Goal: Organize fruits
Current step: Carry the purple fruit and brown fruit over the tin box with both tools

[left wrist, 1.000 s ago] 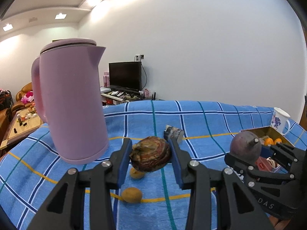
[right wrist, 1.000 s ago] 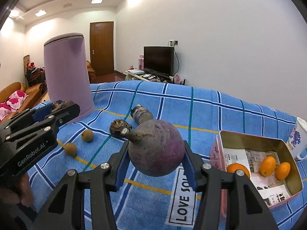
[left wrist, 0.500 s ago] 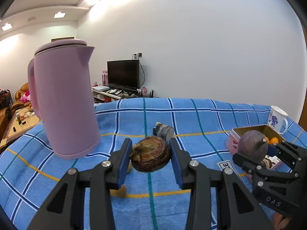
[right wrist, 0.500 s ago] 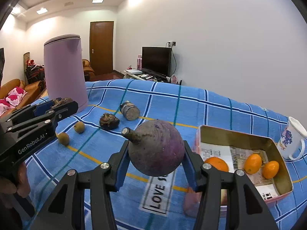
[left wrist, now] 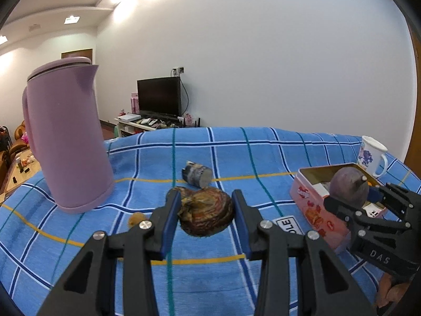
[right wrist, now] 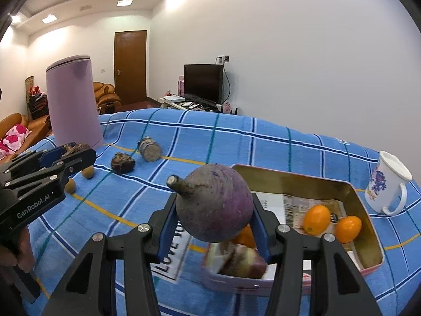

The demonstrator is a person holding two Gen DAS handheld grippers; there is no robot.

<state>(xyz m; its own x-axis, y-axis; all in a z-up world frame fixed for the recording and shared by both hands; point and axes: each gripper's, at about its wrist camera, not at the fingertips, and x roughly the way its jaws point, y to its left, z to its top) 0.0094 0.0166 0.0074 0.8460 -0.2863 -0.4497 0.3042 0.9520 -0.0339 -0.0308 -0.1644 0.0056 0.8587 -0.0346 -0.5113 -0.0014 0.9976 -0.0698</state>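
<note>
Right wrist view: the blue plaid cloth (right wrist: 236,142) runs wide and bare through the middle of the frame, dropping off at its far edge below the TV stand. The pink tin (right wrist: 368,242) sits at lower right, the white mug (right wrist: 386,187) just beyond its far corner.

The right gripper (right wrist: 214,223) is clamped on a round purple fruit (right wrist: 214,205), stem up and to the left, hanging over the tin's near left corner.

Left wrist view: the left gripper (left wrist: 206,216) grips a brown layered fruit (left wrist: 206,214) at centre, above the cloth. The purple kettle (left wrist: 65,142) stands at left, a cut cylinder piece (left wrist: 196,176) just behind the fruit.

Inside the tin: two oranges (right wrist: 315,220) at the far right end on printed paper, and blurred pale pieces at the near end.
</note>
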